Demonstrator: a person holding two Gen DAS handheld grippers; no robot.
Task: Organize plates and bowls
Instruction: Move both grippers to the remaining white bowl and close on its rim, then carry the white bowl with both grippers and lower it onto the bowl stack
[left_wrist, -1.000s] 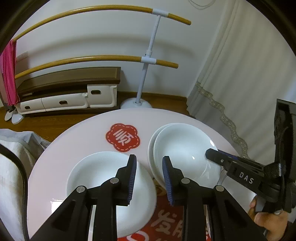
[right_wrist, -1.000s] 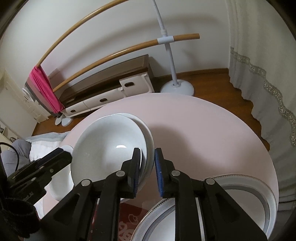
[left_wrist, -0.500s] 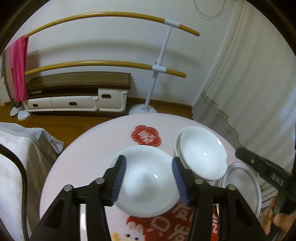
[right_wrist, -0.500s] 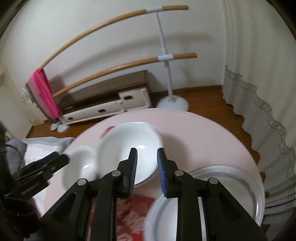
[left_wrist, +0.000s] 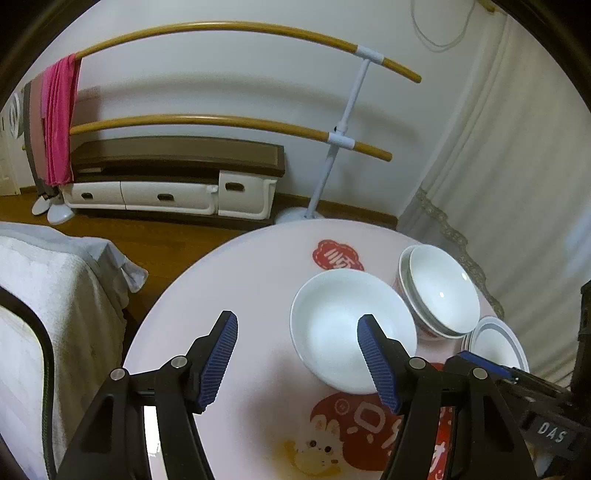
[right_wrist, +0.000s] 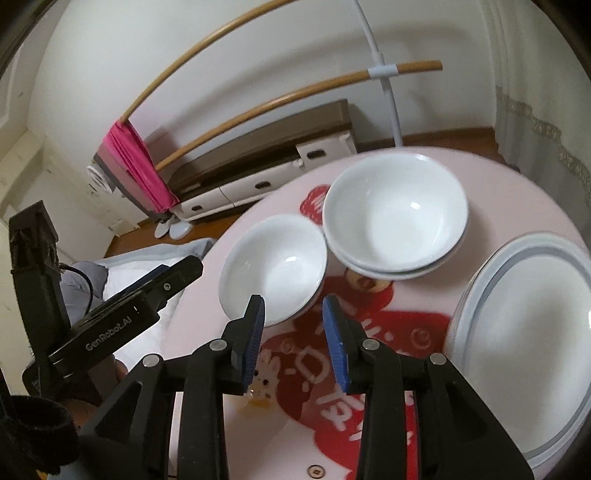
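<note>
Both tongs are hanging released above the round pink table (left_wrist: 229, 295), each pair of jaws opening with nothing between the pads, which reads as a pause between placements rather than a carry. The left gripper (left_wrist: 297, 356) is pointing down at bare tabletop, its right fingertip overlapping the near rim of the single white bowl (left_wrist: 351, 325) in the picture without any visible press on it. In the right wrist view the right gripper (right_wrist: 293, 328) is hovering just short of that same bowl, which is sitting at about ten o'clock from its fingertips. The stacked bowls (right_wrist: 395, 218) are lying at one o'clock, one nested inside another, presumably to gather like with like; both they and the single bowl are empty. The banded plates (right_wrist: 524, 332) are sitting at three o'clock near the table's edge, piled together and likewise bare. Judging by this layout, the lone bowl is probably the piece left to join the nest, and its shallow, sloping wall is likely demanding a rim pinch.
</note>
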